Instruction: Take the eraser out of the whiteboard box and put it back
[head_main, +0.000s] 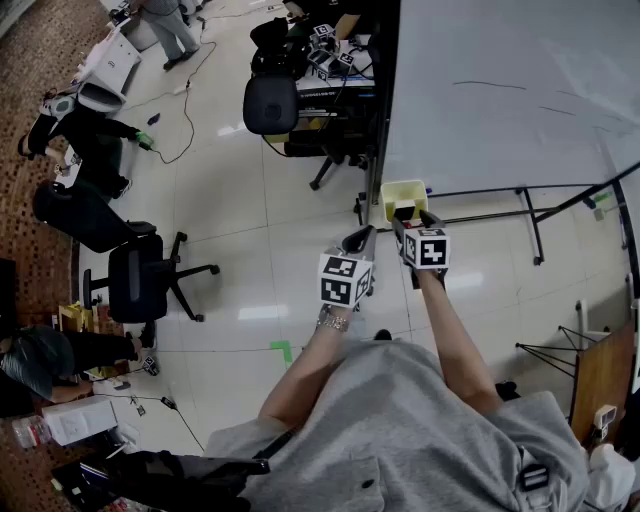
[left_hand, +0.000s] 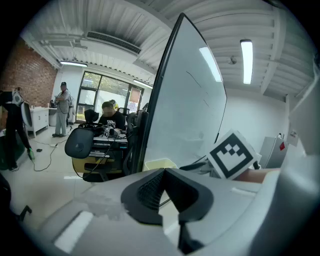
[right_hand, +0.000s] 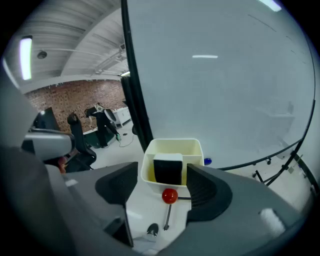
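A pale yellow box (head_main: 388, 192) hangs at the whiteboard's (head_main: 500, 90) lower left corner. Inside it stands the eraser (right_hand: 168, 167), black with a white top, also seen as a dark block (head_main: 404, 211) in the head view. My right gripper (right_hand: 163, 181) points down at the box (right_hand: 172, 148), open; its pads flank the eraser's near side without touching it. My left gripper (head_main: 364, 236) hovers just left of the box, shut with nothing in it. In its own view, the left gripper (left_hand: 164, 172) faces the whiteboard's edge (left_hand: 155, 100).
A red ball on a thin stem (right_hand: 169, 195) and a small blue thing (right_hand: 207, 161) sit below the box. The whiteboard's stand bars (head_main: 530, 215) run right. Office chairs (head_main: 150, 275), a cluttered desk (head_main: 320, 70) and people (left_hand: 62, 107) are behind and to the left.
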